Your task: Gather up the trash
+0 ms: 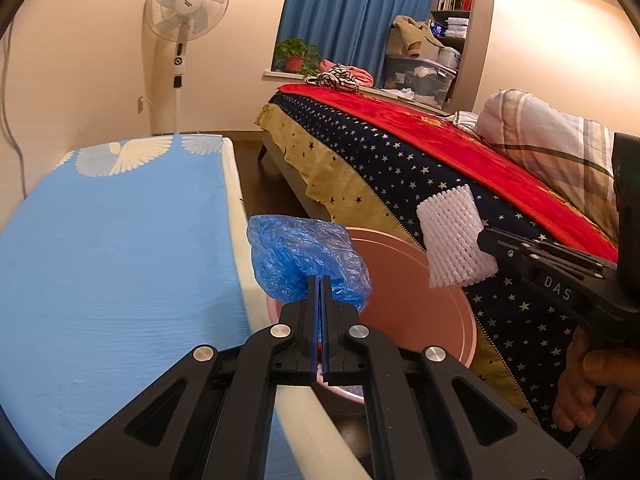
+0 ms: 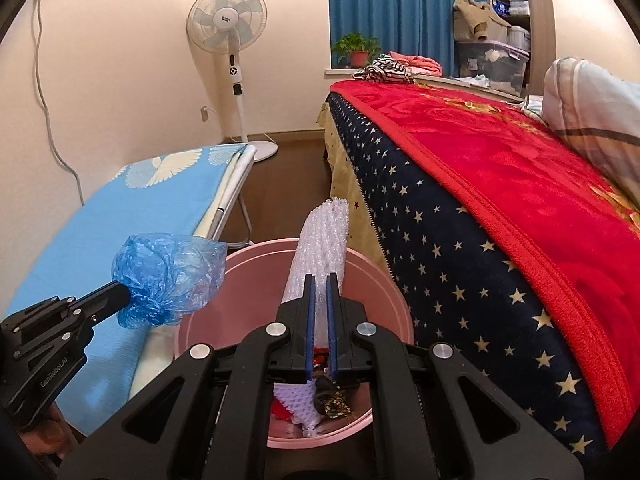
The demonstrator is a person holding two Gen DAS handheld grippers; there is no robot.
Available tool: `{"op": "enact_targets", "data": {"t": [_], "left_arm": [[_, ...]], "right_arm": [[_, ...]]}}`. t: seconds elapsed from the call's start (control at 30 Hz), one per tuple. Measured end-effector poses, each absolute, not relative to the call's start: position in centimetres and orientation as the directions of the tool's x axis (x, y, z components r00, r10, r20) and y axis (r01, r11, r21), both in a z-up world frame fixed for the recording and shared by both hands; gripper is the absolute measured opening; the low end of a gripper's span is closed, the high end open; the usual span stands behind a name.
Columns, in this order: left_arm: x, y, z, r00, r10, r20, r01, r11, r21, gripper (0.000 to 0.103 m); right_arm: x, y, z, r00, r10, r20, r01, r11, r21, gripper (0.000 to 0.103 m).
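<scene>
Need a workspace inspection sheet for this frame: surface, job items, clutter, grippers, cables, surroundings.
Surface: blue ironing board, bare where visible.
Job's things: blue plastic bag, white foam net; both above pink bin, which holds some trash.
Clutter: striped cloth beyond the bed.
Grippers: left gripper shut on the bag; right gripper shut on the net.
Cables: grey cable down the wall.
Surroundings: bed, standing fan, blue curtain.

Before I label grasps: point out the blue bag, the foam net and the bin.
blue bag (image 1: 304, 260), left wrist view, crumpled middle
foam net (image 1: 452, 236), left wrist view, mesh centre
bin (image 2: 256, 252), right wrist view, far rim
</scene>
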State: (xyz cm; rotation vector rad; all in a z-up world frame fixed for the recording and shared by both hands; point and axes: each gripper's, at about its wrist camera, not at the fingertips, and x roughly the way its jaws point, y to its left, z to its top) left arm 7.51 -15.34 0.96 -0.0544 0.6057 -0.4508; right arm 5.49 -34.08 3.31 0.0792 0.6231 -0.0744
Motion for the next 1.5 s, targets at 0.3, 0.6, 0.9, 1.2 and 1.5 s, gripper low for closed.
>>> {"op": "enact_targets", "data": {"t": [0.3,0.6,0.9,1.2,1.5], "left_arm": [[8.2,-16.2,0.8,0.714,-0.439,-0.546,0.401,0.895,-0.195,0.001],[8.5,-16.4,0.6,0.703,-0.450,-0.551,0.403,0.890,-0.213,0.001],[9.3,-15.7,0.2,0.686,-0.444,-0.576,0.388,0.893,-0.227,0.038],[6.8,-13.5,2.1,0.734,-0.453,-0.506,0.401,0.890,-0.215,0.055],[3.8,-8.6,4.5,0.804,-0.400,-0.439,0.353,0.916,-0.189,0.073]], "right_arm": [[5.6,-34.0,2.9,0.803,-0.054,-0.594,0.096,0.995,0.040,0.006],[5.7,-33.9,2.8,0.800,-0.056,-0.597,0.100,0.994,0.041,0.006],[5.6,-34.6,2.9,0.766,-0.086,-0.637,0.143,0.989,0.038,0.045],[3.2,-33.4,5.1,0.782,-0.119,-0.612,0.157,0.988,0.009,0.075],[-1.2,-28.5,7.1,0.839,-0.143,-0.525,0.150,0.988,-0.030,0.098]]}}
